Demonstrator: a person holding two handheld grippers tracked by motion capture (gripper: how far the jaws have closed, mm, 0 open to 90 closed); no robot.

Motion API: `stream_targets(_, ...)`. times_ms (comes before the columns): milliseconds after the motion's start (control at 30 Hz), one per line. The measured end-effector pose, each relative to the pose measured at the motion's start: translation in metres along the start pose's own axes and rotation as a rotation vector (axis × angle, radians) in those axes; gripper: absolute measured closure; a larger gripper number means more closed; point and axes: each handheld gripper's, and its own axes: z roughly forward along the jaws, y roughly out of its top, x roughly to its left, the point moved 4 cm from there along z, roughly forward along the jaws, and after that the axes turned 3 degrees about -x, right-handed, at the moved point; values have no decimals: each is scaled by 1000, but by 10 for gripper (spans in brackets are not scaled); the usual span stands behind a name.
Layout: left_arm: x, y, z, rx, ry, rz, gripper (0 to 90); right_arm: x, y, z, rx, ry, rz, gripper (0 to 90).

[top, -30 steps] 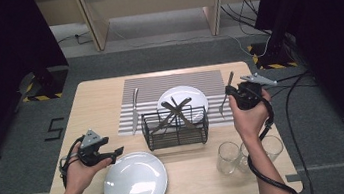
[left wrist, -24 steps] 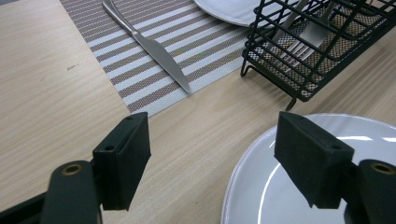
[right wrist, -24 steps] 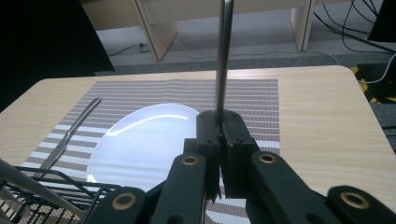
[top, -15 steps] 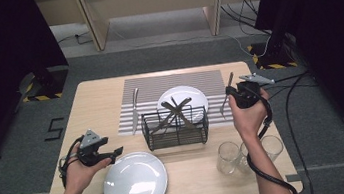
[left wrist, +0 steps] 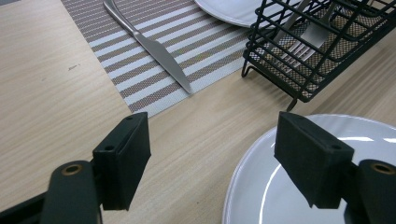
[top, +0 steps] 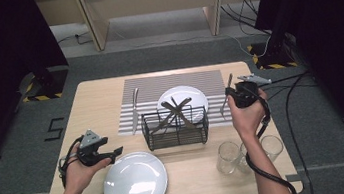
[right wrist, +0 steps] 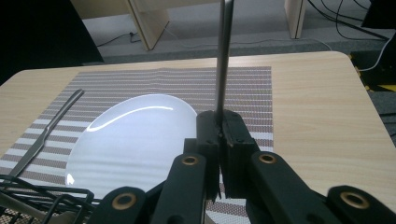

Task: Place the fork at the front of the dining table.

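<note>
the right gripper (top: 232,94) is pinching a slim silver fork (top: 225,101) in its closed jaws, holding it above the striped woven placemat's (top: 178,82) right edge. the left gripper (left wrist: 212,158) is waiting with jaws spread, off the placemat's near left corner. judging by this, the fork is being laid; next it needs lowering flat onto the placemat.

knife (top: 134,110) left of rack (top: 176,126), on placemat (top: 208,79)

Fork (right wrist: 223,56) handle cut off by the right gripper view's top edge
</note>
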Motion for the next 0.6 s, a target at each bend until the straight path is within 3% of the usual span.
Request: stream_targets(600,1,-1,0,4,-2,0,266,-5,-11,16,49,-16,14,874)
